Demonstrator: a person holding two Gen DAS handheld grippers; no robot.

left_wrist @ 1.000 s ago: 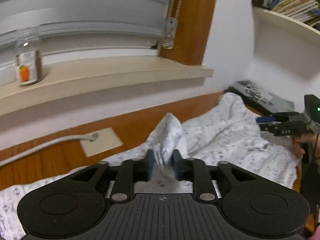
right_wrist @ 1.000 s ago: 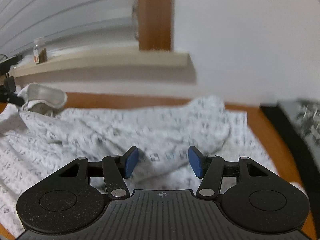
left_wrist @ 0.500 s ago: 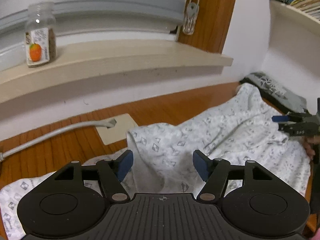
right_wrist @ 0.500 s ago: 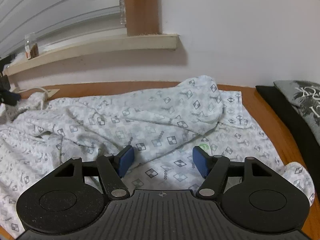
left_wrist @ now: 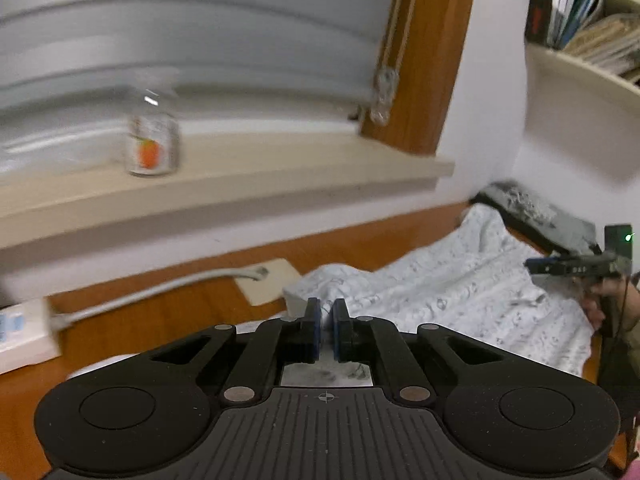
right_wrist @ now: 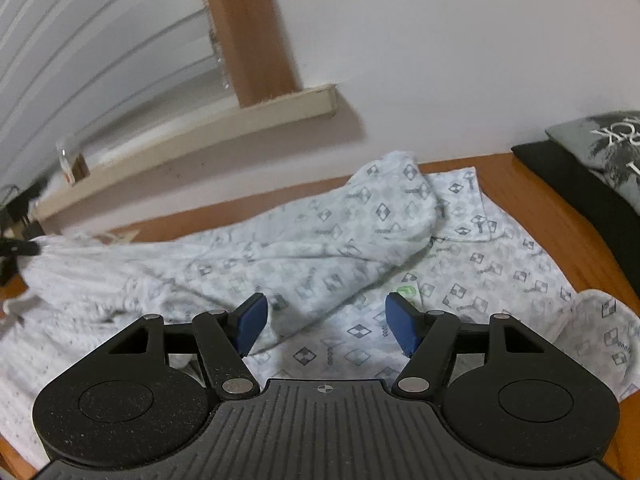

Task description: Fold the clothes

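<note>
**Garment: handling and grip sites**

My left gripper (left_wrist: pixel 326 322) was closing, a thin fold of the patterned garment (right_wrist: pixel 360 248) between its pads. My right gripper (right_wrist: pixel 322 322) hung open above it. Garment sprawled across the desk (right_wrist: pixel 560 236): light, limp, creasing easily. Best taken at hems and corners.

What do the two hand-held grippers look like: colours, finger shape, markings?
Both match: the left hand-held gripper and right hand-held gripper have matte black speckled bodies, ribbed centre plates with small crosshair marks, round side discs, silver pivot pins, linkage arms and blue pads. In the left view, the right one shows a green light.
</note>
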